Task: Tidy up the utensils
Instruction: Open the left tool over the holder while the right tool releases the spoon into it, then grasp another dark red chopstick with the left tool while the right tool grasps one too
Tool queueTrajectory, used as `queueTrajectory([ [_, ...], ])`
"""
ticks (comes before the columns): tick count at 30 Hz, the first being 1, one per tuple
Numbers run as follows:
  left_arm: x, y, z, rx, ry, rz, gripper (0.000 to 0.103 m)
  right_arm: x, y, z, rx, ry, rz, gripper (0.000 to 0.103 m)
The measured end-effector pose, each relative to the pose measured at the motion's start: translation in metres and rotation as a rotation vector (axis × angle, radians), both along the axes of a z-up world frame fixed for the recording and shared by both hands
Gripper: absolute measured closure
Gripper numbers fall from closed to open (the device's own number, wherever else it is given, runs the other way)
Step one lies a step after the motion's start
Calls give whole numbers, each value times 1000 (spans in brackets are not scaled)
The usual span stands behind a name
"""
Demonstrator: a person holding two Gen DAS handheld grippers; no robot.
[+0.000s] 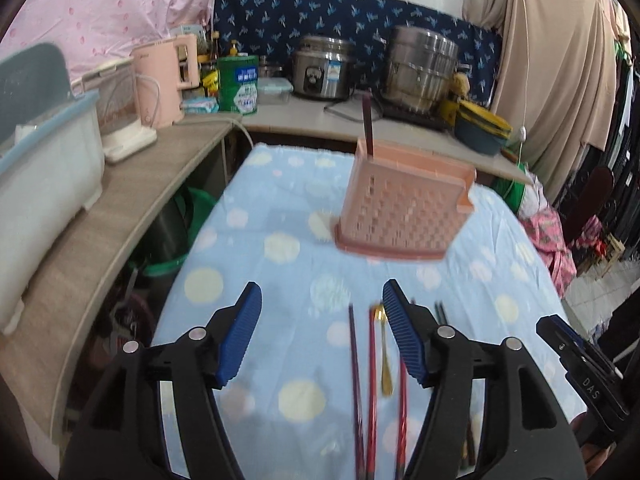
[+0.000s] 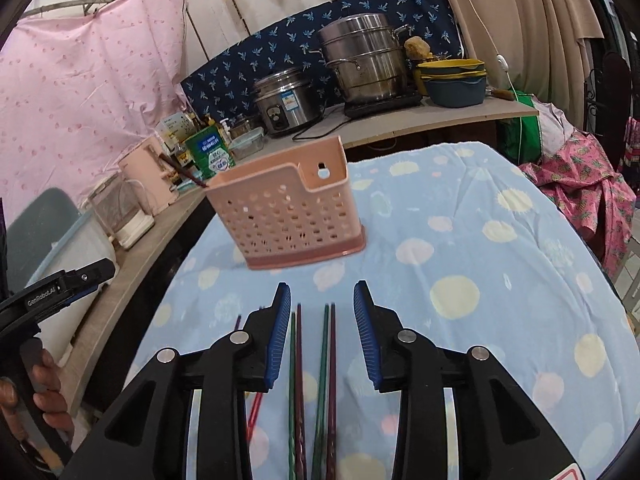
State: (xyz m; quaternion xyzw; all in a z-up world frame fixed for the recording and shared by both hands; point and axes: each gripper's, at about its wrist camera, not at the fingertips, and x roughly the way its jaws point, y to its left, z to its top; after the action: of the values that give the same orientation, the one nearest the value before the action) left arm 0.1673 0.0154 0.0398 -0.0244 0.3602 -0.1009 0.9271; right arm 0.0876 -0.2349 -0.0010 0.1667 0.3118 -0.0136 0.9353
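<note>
- Left tongs [image 1: 322, 332] — blue pads apart, clamped on nothing; below them lie 3 reddish chopsticks [image 1: 372, 380] and a gold spoon [image 1: 385, 356], lengthwise to the pads, likely so a straight descent can pinch 1.
- Right tongs [image 2: 322, 338] — pads apart over 4 green and maroon chopsticks [image 2: 314, 380] set in parallel on the dotted blue cloth [image 2: 480, 248] covering the surface.
- Pink perforated holder [image 2: 288, 216] — upright beyond both tongs, well apart from the loose utensils; it contains 1 dark chopstick [image 1: 367, 128] leaning at its left end. Remaining compartments cannot be seen into.
</note>
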Motion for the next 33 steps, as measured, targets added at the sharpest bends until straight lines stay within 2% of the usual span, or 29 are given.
queueTrajectory([
  [6, -40, 4, -42, 17, 80, -16, 43, -50, 20, -31, -73, 72, 16, 70],
  [12, -68, 5, -75, 45, 122, -6, 43, -79, 35, -63, -98, 146, 34, 70],
  [18, -89, -5, -94, 83, 132, -32, 43, -90, 43, -80, -98, 177, 40, 70],
  [33, -93, -10, -113, 76, 180, -45, 43, -82, 47, -97, -121, 209, 43, 70],
])
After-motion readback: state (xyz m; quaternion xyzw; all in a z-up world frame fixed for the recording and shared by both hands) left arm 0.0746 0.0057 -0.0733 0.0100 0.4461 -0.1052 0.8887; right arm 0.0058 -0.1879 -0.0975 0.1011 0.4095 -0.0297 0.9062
